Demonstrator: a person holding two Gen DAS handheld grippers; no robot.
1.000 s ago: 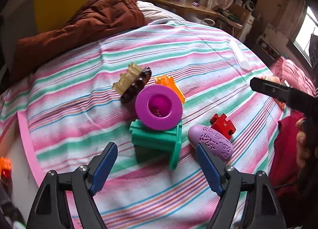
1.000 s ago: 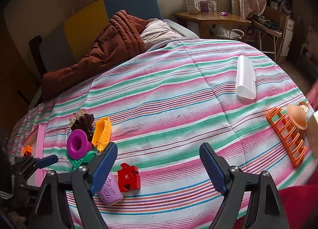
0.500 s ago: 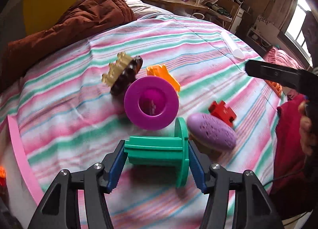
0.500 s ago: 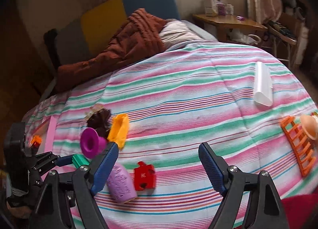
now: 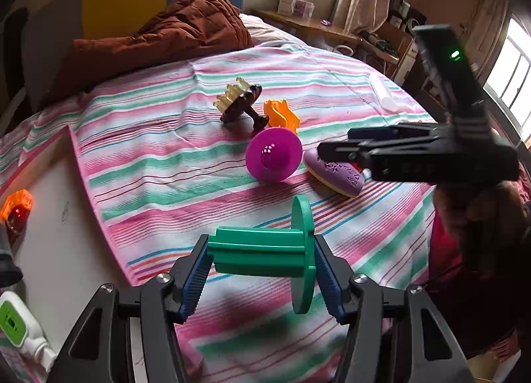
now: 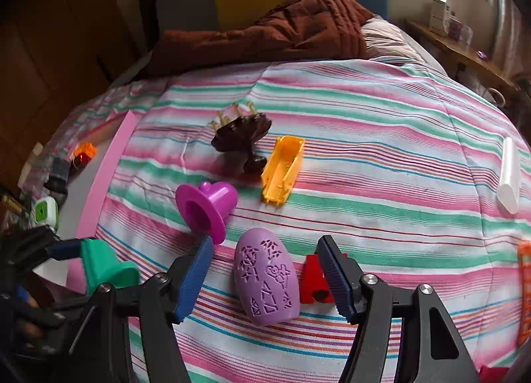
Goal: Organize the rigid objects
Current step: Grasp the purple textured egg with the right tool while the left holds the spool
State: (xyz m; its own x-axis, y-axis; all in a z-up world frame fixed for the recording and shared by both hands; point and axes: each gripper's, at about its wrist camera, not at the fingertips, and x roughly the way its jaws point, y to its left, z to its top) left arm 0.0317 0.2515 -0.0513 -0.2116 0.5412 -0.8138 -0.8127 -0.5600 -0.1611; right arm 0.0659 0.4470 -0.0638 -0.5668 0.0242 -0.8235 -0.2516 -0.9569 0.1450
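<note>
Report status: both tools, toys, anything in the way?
Left tool shut on green spool. Right tool closing around purple egg, no contact. Red block crowds it.

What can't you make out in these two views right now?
- Red piece: right wrist view, half behind a finger; left wrist view, hidden by the right gripper.
- Orange rack: cut off by the right edge.
- Desk boxes: labels too small.

Each black plastic gripper (image 5: 260, 270) has ribbed blue pads (image 5: 195, 275) and silver screws (image 5: 162, 277). One housing bears a green light (image 5: 454, 54).
</note>
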